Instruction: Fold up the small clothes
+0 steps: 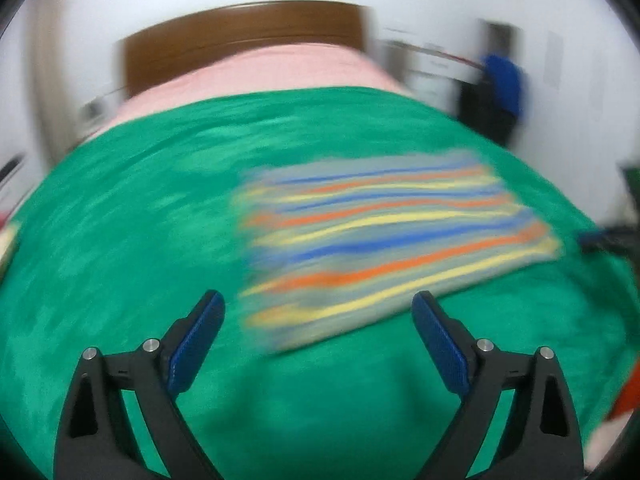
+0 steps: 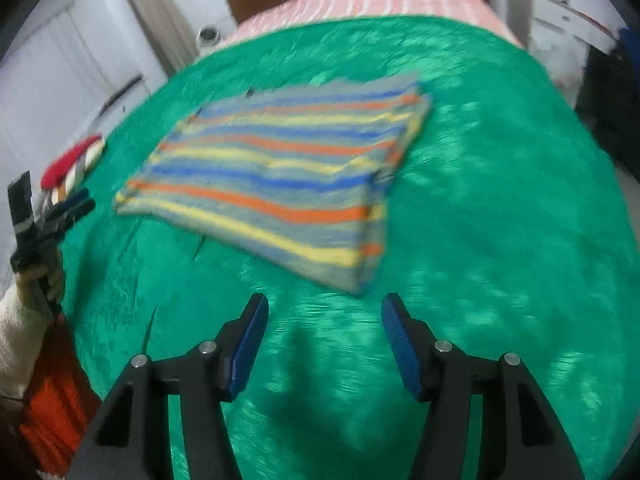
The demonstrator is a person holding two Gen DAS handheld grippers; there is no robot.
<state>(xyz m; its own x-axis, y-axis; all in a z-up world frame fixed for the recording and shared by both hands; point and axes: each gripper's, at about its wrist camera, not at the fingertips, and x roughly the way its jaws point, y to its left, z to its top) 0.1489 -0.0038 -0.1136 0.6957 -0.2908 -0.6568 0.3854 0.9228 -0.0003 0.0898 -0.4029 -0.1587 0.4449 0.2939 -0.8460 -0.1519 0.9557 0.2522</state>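
Note:
A folded garment (image 1: 384, 236) with blue, orange and yellow stripes lies flat on the green blanket (image 1: 120, 220), blurred in the left wrist view. My left gripper (image 1: 318, 300) hangs open just short of its near edge, nothing between the blue pads. In the right wrist view the same garment (image 2: 276, 176) lies ahead and slightly left of my right gripper (image 2: 324, 304), which is open and empty above the green blanket (image 2: 500, 200), near the garment's closest corner. At the left edge, a hand in a cream sleeve holds the left gripper (image 2: 76, 206).
The bed has a brown headboard (image 1: 240, 36) and a pink sheet (image 1: 280, 72) beyond the blanket. A pile of red and white clothes (image 2: 72, 160) sits at the blanket's left edge, with an orange item (image 2: 52, 412) lower down. Dark furniture with a blue cloth (image 1: 502, 80) stands far right.

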